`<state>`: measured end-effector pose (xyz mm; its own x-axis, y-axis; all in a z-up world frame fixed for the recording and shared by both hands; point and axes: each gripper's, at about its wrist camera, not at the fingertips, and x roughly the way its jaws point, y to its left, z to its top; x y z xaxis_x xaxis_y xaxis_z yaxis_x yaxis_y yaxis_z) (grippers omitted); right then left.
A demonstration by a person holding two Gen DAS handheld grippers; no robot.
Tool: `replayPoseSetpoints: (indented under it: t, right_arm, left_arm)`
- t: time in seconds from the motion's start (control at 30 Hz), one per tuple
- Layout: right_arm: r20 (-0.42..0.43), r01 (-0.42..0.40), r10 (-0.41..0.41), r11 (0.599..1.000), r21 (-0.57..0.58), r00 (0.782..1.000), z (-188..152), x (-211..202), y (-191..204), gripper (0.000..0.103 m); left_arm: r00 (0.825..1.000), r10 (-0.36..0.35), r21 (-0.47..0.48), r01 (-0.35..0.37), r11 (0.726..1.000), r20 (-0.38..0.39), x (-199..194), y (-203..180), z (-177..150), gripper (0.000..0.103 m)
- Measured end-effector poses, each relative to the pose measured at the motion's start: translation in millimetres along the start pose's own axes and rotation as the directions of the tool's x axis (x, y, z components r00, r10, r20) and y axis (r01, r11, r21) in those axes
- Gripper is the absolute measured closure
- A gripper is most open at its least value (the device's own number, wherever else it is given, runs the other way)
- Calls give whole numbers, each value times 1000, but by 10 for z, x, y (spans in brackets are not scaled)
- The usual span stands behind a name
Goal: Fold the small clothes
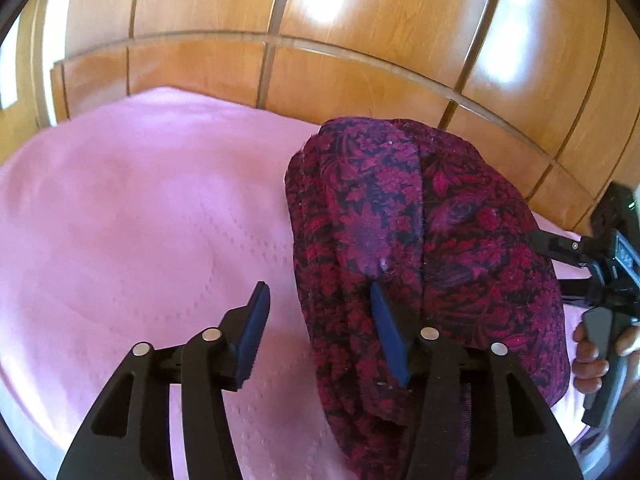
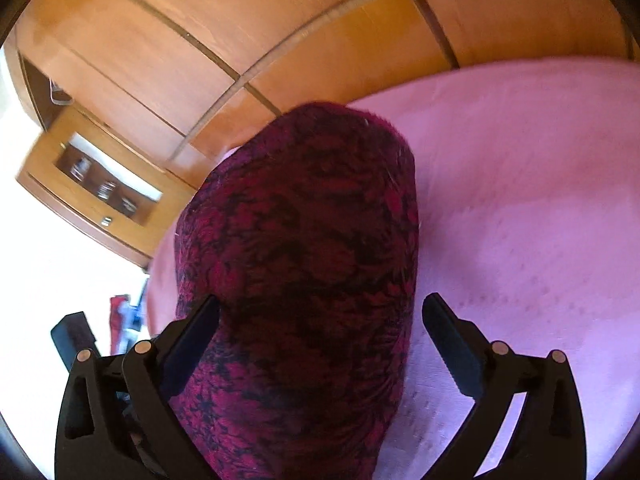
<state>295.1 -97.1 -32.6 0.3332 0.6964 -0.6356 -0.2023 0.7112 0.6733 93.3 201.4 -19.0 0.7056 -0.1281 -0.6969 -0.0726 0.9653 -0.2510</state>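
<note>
Behind everything we note a wooden panelled wardrobe [image 1: 360, 40], no part of the work. In front of it the bed carries a pink bedspread [image 1: 140, 208], laid flat; we judge it serves as the folding surface.

The task's item, a dark red floral-print garment [image 1: 420, 220], lies on the bedspread's right portion in the left wrist view, already doubled into a long narrow bundle. We take the task to be well advanced, with a further fold or a smoothing pass likely remaining.

Our left gripper [image 1: 316, 320] has its fingers spread. The right-hand finger rests on or against the garment's near edge; the other stands over bare bedspread. We judge it placed to take that edge.

Our right gripper [image 2: 320, 340] also has its fingers spread, straddling the bundle's near end without pinching it. Whether either touches the cloth we cannot tell.
</note>
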Motion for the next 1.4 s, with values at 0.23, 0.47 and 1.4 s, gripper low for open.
replayPoseSetpoints:
  t: [0.23,0.47,1.4]
  right_arm:
    - [-69,-191,196,978,78,978,61,278,-239,2]
    - [-103,-245,249,968,56,963,183,513,-129,2]
    - [492,-19,-78,982,189,867,-582,-2560,-997,31]
  left_arm:
    - [992,-117,-17,116,993,-36,119,214,43,51]
    - [949,-313,-213,301,930,-27,287,598,-54,59]
    - [743,-587,152,652,743,-321,1090,-3055,386,70]
